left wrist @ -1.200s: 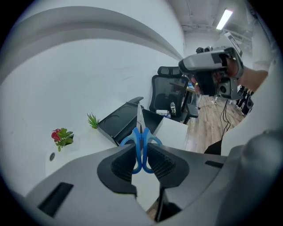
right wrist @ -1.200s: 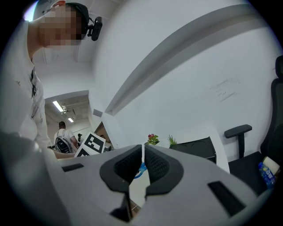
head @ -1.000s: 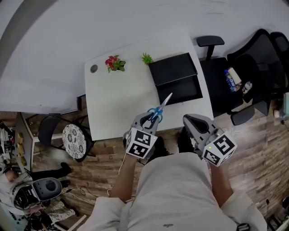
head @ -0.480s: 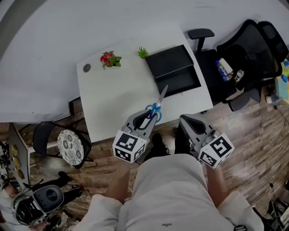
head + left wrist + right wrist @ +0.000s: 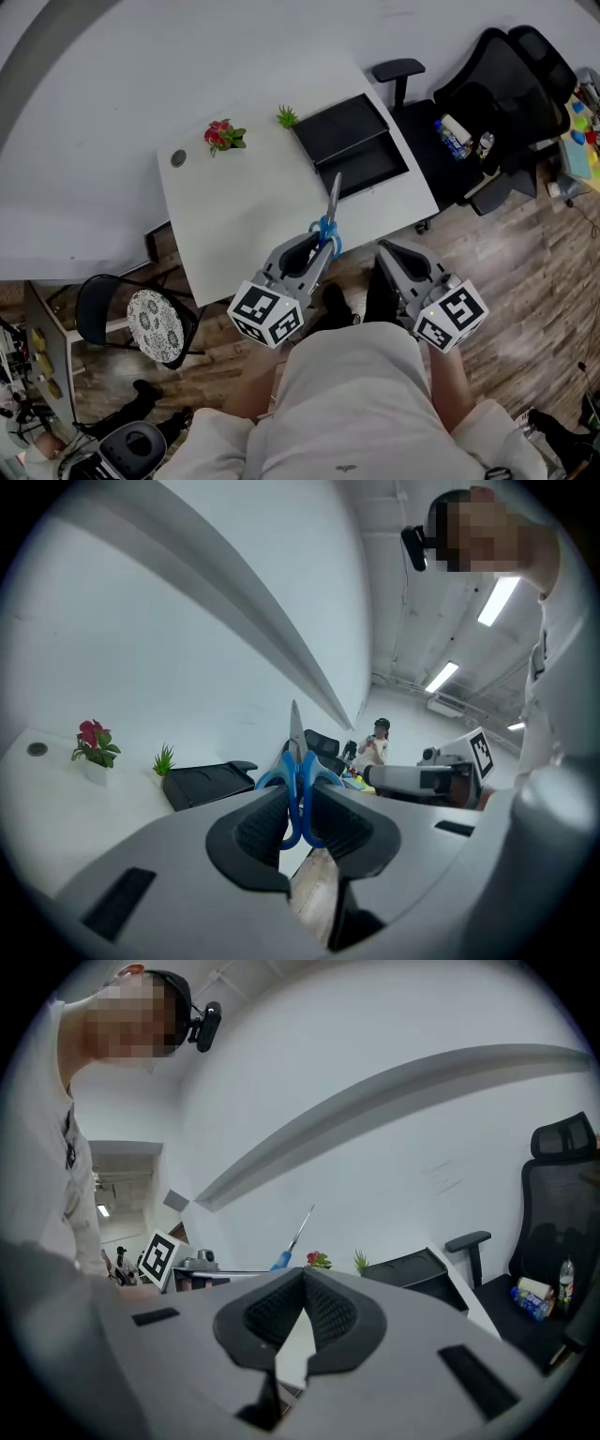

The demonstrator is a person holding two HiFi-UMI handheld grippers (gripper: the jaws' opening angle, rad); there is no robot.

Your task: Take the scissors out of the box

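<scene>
– While they are clamped by their blue plastic handles, where do the steel-bladed scissors (image 5: 329, 217) sit?

– Between the ribbed black pads of the left gripper (image 5: 312, 251), which grips them at the loops. The closed blades point away from the person toward the open black box (image 5: 352, 145). They are out of it and apart from it, above the near edge of the white rectangular table (image 5: 234, 211).

– And the right gripper (image 5: 389, 251)?

– Its jaws are pressed together on nothing. It is just beside the left one, off the table's near edge.

– Room to move?

– Bare tabletop spreads left of the box. A red-flowered pot plant (image 5: 222, 136) and a small green plant (image 5: 287, 117) stand at the far edge. The box fills the far right corner. A black mesh office chair (image 5: 487, 94) stands just beside that side of the table. A round patterned stool (image 5: 155, 323) stands to the left on the wood-plank floor (image 5: 525, 281).

– Any writing?

– Each gripper's cube carries black-and-white square markers. The label on the bottle (image 5: 452, 136) on the chair seat is too small to read.
</scene>
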